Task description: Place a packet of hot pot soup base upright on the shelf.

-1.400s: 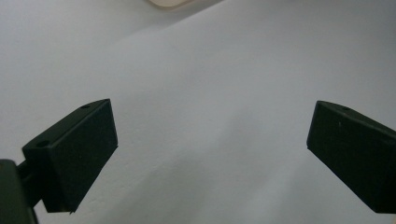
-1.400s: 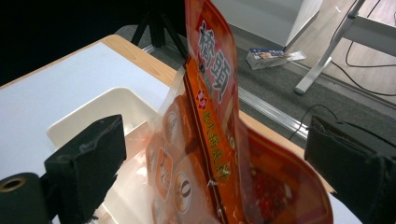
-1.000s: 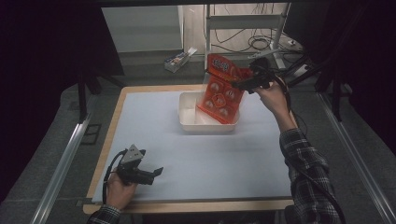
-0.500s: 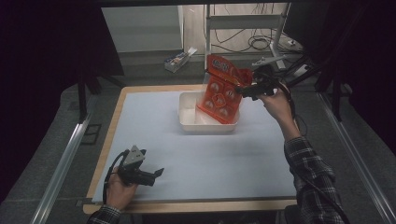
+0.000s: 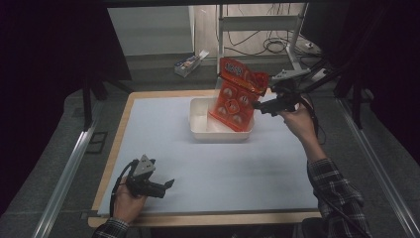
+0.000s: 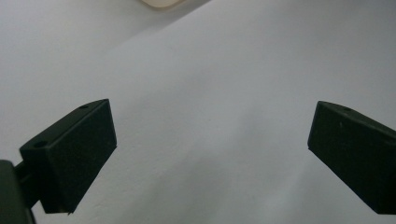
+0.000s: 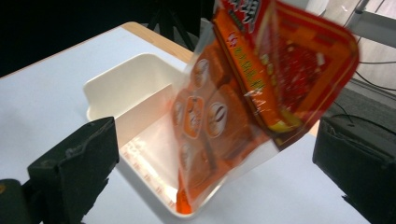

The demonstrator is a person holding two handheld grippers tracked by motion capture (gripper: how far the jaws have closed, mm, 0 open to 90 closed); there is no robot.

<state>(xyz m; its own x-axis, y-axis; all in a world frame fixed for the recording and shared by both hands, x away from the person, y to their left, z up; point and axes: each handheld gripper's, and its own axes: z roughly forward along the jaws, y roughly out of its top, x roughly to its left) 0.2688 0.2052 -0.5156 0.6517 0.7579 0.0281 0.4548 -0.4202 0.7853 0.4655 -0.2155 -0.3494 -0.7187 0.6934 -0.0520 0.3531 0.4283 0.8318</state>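
An orange-red snack bag [image 5: 233,99] stands tilted with its lower end inside a white bin [image 5: 198,130] at the far middle of the table. My right gripper [image 5: 258,105] is just right of the bag, held in a hand. In the right gripper view its jaws stand wide apart, open, with the bag [image 7: 280,60] slightly blurred ahead of my right gripper [image 7: 217,140] and its bottom corner in the bin [image 7: 121,74]. My left gripper [image 5: 168,184] rests low near the table's front left, open [image 6: 210,135] over bare white surface.
The white table mat [image 5: 247,168] stretches between the bin and the front edge. A small box [image 5: 190,62] lies on the floor beyond the table. Metal rails [image 5: 69,168] run along both sides, and a rack with cables [image 5: 277,39] stands behind.
The right gripper has dropped lower and drawn slightly right, and its jaws now stand apart from the bag. The bag has sunk more upright into the bin. The left gripper has stayed put.
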